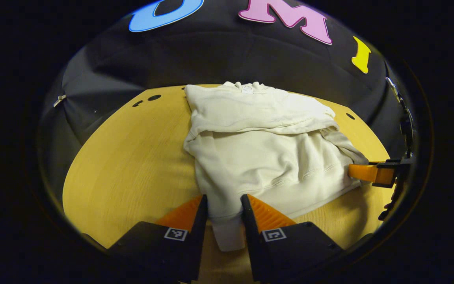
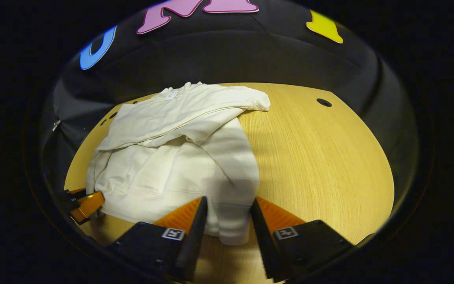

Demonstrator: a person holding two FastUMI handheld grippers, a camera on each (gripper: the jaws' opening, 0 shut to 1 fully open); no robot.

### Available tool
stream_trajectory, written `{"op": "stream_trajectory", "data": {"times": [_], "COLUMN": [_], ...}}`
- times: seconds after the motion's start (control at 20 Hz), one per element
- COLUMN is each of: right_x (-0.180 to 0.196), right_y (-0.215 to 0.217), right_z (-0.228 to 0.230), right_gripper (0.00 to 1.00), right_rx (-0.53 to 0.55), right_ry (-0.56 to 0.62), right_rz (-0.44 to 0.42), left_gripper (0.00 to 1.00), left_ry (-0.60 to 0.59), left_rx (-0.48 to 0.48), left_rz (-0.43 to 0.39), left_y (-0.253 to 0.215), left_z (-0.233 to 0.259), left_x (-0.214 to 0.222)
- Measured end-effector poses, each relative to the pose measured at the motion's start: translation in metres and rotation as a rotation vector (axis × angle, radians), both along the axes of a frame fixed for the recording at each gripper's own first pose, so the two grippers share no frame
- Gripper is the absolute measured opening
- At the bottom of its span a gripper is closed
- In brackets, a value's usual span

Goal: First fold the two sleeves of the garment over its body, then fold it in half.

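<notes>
Garment, cream sweatshirt, lies flat on bench, sleeves look already laid over body. Left gripper & right gripper each spread astride a hem corner, not pinching yet. Next, I reckon: close both, lift hem twd collar for the half-fold

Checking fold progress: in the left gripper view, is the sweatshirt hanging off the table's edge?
No, the sweatshirt lies wholly on the wooden table, with bare tabletop showing around it.
</notes>
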State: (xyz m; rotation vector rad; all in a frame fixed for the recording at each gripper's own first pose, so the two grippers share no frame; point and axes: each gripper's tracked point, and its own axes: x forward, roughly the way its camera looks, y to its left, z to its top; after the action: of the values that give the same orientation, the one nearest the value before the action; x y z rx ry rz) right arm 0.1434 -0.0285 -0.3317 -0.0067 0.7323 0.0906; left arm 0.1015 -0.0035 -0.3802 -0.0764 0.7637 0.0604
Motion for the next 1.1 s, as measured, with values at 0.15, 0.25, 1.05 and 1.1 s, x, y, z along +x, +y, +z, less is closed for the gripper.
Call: {"op": "stream_trajectory", "data": {"times": [0.15,0.25,1.05,1.1], "right_x": [0.0,0.001,0.051,0.06], "right_y": [0.011,0.017,0.05,0.053], "right_z": [-0.001,0.0,0.076,0.084], "right_gripper": [0.52,0.31,0.07,0.08], "right_rx": [0.001,-0.014,0.157,0.158], "right_ry": [-0.003,-0.018,-0.119,-0.139], "right_rz": [0.029,0.062,0.133,0.139], "left_gripper": [0.34,0.2,0.06,0.06], "left_ry": [0.007,0.008,-0.071,-0.091], "left_rx": [-0.002,0.01,-0.064,-0.066], "left_rz": [-0.017,-0.03,0.026,0.026], "left_y": [-0.006,-0.007,0.007,0.008], "left_z": [0.001,0.002,0.073,0.085], "left_x": [0.001,0.004,0.038,0.044]}}
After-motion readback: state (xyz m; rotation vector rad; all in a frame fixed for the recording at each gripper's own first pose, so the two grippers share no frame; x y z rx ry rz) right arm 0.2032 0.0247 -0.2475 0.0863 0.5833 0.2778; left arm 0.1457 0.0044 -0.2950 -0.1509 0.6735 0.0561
